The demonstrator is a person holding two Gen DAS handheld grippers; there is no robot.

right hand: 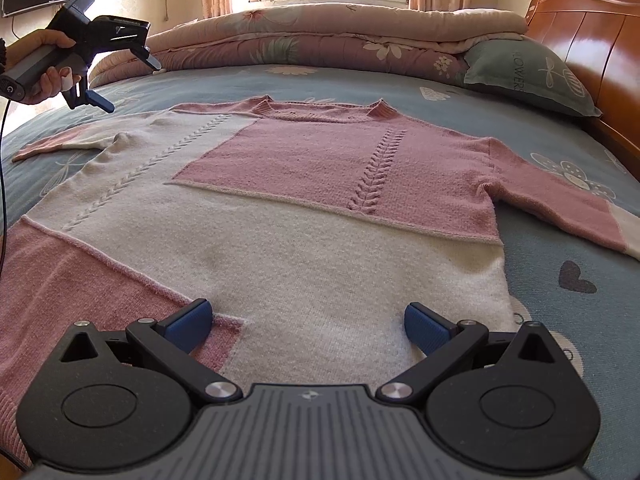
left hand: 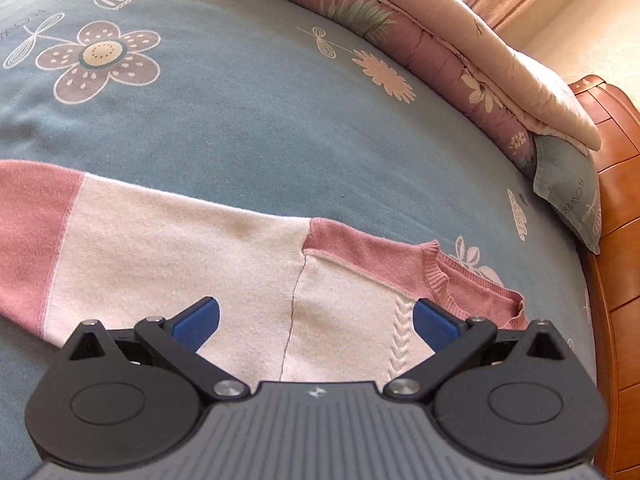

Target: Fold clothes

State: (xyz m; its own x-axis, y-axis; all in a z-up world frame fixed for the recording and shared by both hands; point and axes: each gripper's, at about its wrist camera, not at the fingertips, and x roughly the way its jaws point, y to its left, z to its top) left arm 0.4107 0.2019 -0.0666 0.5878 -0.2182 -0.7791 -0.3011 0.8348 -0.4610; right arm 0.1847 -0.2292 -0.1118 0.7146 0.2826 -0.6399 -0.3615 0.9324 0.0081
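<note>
The pink and cream knitted sweater [right hand: 304,200] lies flat, neck far away. The right gripper [right hand: 306,326] hangs wide apart, empty, nearest its hem. The left gripper [left hand: 316,322], also spread and empty, hangs over a shoulder.

A bed [right hand: 560,248] in a blue flowered sheet carries a pink-and-cream sweater [right hand: 304,200] spread flat; beyond it lie a folded quilt [right hand: 320,40] and pillow [right hand: 524,76].

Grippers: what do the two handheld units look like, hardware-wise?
The left gripper and right gripper match: black linkage arms with silver pivot pins, round black side housings, blue ribbed pads, and a grey ridged body bearing a small logo. Seen from the right wrist, the left one has a grey handle with a black cable.
</note>
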